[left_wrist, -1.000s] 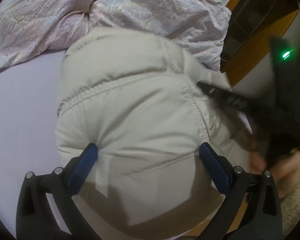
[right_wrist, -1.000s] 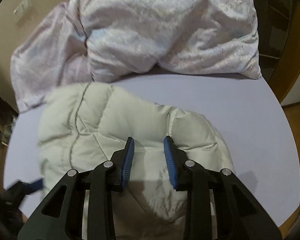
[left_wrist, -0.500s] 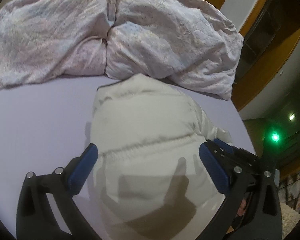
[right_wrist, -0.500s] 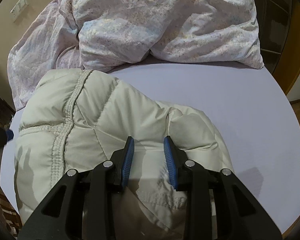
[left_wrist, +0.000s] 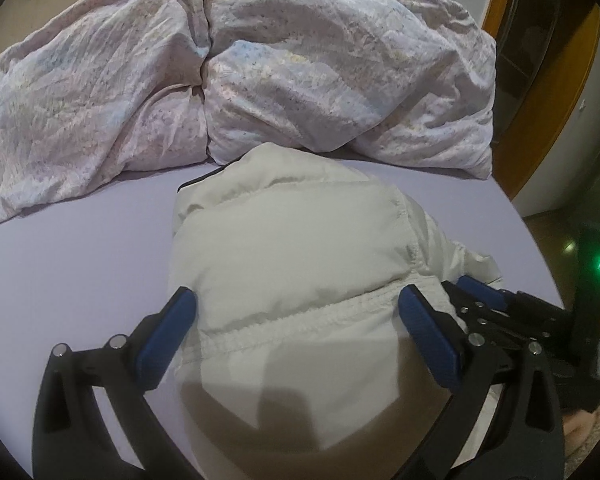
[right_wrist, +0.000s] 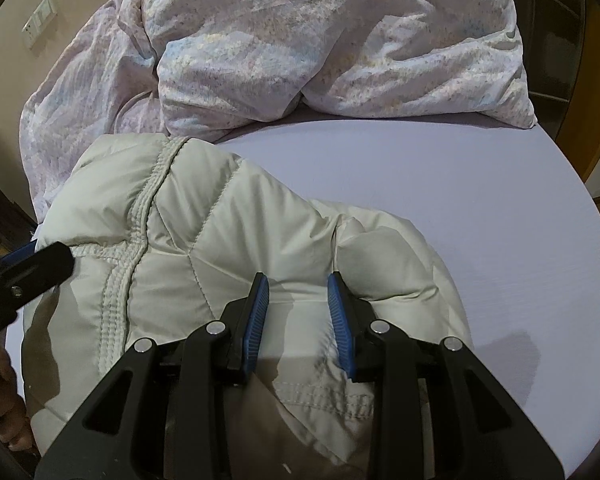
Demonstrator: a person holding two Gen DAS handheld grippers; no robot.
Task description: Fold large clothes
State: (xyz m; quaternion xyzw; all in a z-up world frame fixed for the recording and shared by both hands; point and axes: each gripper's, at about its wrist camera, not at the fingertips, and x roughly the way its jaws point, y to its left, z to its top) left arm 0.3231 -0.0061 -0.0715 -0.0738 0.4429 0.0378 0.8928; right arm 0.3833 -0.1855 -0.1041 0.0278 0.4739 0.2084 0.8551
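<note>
Jacket: the cream puffer jacket lies bundled on the bed, near the duvet.
Change: left tongs have backed off, spread wide, empty.
Right tongs: part-closed; grip uncertain.
Meaning: fold likely settled.

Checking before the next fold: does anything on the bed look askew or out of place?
Nothing damaged or spilled. The cream puffer jacket lies bunched rather than squared, with a rounded lobe bulging toward the right gripper. The crumpled duvet touches the jacket's far edge. The left gripper is open.
</note>
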